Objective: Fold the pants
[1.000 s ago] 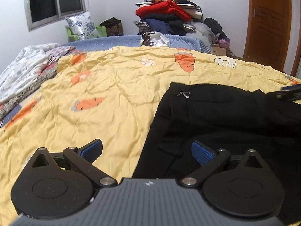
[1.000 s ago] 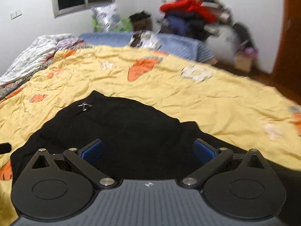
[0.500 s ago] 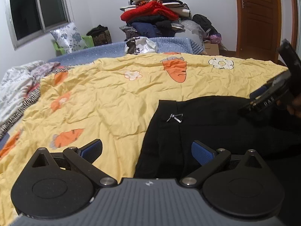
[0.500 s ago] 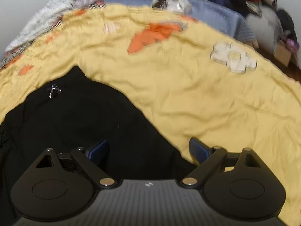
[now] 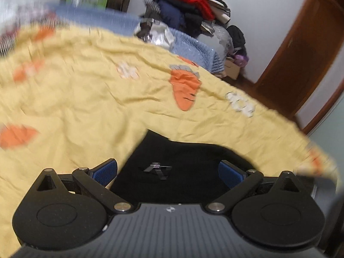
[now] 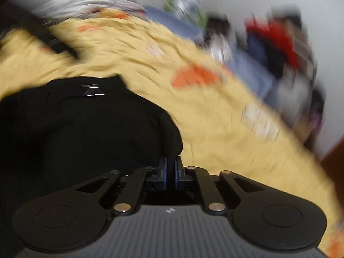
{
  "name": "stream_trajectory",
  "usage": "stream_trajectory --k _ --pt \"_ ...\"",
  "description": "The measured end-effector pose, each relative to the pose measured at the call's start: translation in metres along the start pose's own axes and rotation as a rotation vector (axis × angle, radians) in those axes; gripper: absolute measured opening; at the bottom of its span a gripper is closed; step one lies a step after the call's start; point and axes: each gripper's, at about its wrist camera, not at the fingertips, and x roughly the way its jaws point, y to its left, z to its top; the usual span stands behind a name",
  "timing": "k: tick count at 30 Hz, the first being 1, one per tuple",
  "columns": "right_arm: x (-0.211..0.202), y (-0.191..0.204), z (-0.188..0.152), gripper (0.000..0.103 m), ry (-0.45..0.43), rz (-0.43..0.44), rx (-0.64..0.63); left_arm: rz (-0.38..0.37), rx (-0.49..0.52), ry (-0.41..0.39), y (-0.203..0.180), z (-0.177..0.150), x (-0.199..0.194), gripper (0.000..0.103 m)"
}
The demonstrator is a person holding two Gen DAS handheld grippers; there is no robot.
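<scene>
Home bedroom: bed under a yellow carrot-print quilt (image 5: 86,99), heaped folded clothes (image 5: 189,2), brown wooden door (image 5: 301,49).

A bed (image 5: 193,49) carried a rumpled yellow carrot-print quilt (image 5: 86,107). Black pants (image 5: 182,157) lay directly on that quilt, near its front edge.

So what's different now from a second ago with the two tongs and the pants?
The right tongs have just been closing and now pinch the edge of the black pants. The left tongs swung across to frame the pants' metal clasp, jaws wide open. The pants remain on the yellow carrot blanket.
</scene>
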Motion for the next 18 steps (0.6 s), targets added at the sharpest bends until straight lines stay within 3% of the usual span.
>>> stream_trajectory --k 3,8,10,11,12,13,15,18 --pt "-0.034 0.048 -0.005 0.006 -0.059 -0.100 -0.199 -0.083 -0.126 0.089 0.007 0.008 0.016 0.101" --pt "-0.074 0.098 -0.025 0.006 -0.104 -0.159 -0.367 -0.203 -0.327 0.229 0.026 0.006 0.042 0.100" --pt "-0.081 0.112 -0.033 0.006 -0.106 -0.183 -0.440 -0.227 -0.376 0.267 0.032 0.003 0.049 0.094" --pt "-0.082 0.118 -0.037 0.006 -0.099 -0.194 -0.473 -0.229 -0.384 0.276 0.033 0.001 0.050 0.089" --pt "-0.082 0.122 -0.041 0.006 -0.096 -0.202 -0.485 -0.228 -0.377 0.282 0.033 -0.002 0.049 0.073" --pt "-0.083 0.123 -0.042 0.006 -0.096 -0.205 -0.481 -0.226 -0.361 0.288 0.032 -0.004 0.046 0.050" --pt "-0.083 0.121 -0.042 0.006 -0.090 -0.201 -0.451 -0.211 -0.340 0.294 0.030 -0.012 0.038 0.022" --pt "-0.089 0.120 -0.036 0.006 -0.097 -0.204 -0.403 -0.187 -0.308 0.261 0.031 -0.024 0.015 0.008"
